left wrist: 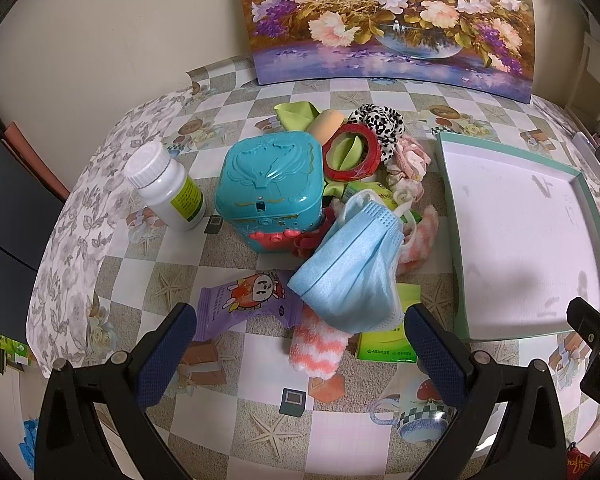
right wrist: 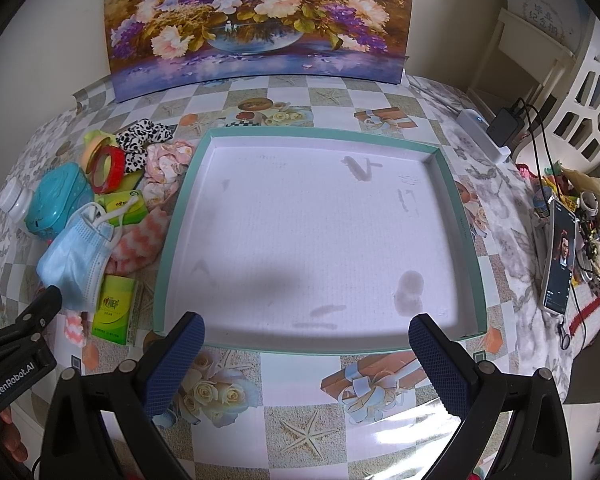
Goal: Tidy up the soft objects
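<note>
A pile of mixed items lies left of a shallow green-rimmed tray [right wrist: 456, 196] with a white floor, also seen as the tray [left wrist: 448, 184] at the right of the left wrist view. On top lies a blue face mask [left wrist: 348, 264], over a pink-and-white fuzzy sock [left wrist: 320, 348]. Behind are a leopard scrunchie [left wrist: 380, 122], a pink scrunchie [left wrist: 410, 160] and a green cloth [left wrist: 296, 114]. My left gripper [left wrist: 300, 352] is open, just short of the mask and sock. My right gripper [right wrist: 306, 352] is open at the tray's near edge, holding nothing.
Hard items sit in the pile: a teal plastic box [left wrist: 272, 188], a white pill bottle [left wrist: 166, 186], a red ring [left wrist: 352, 152], green tissue packs [right wrist: 114, 306] and a purple snack packet [left wrist: 248, 300]. A flower painting [right wrist: 256, 16] leans on the wall. A phone [right wrist: 560, 260] and cables lie right.
</note>
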`<state>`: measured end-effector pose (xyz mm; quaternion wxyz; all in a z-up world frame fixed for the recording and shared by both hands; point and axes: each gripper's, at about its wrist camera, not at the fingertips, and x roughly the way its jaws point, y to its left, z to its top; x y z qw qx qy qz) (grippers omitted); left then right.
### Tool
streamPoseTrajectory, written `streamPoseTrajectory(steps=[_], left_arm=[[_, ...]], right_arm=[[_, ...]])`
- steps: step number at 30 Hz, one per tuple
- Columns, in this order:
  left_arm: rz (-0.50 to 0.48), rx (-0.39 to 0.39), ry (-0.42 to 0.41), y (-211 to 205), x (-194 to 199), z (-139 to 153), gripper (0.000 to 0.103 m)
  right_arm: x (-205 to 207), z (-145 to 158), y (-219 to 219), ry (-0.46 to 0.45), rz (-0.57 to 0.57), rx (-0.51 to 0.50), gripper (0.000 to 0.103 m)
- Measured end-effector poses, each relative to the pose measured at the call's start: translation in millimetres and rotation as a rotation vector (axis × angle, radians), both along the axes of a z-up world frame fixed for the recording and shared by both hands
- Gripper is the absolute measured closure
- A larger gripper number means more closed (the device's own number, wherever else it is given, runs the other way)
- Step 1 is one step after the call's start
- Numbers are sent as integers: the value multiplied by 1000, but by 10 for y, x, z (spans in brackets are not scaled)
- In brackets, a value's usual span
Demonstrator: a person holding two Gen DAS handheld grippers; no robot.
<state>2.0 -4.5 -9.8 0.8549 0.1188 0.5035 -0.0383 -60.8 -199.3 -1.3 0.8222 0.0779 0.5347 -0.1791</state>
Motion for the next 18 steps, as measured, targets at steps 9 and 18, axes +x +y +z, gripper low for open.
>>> streamPoseTrajectory(steps=[9, 18], left_arm=[[0, 0, 0, 0, 4, 4, 0], [71, -36, -19, 179, 15, 39, 0]], right_arm=[[0, -2, 9, 0, 2, -1, 0], [9, 22, 83, -28, 34, 21, 0]])
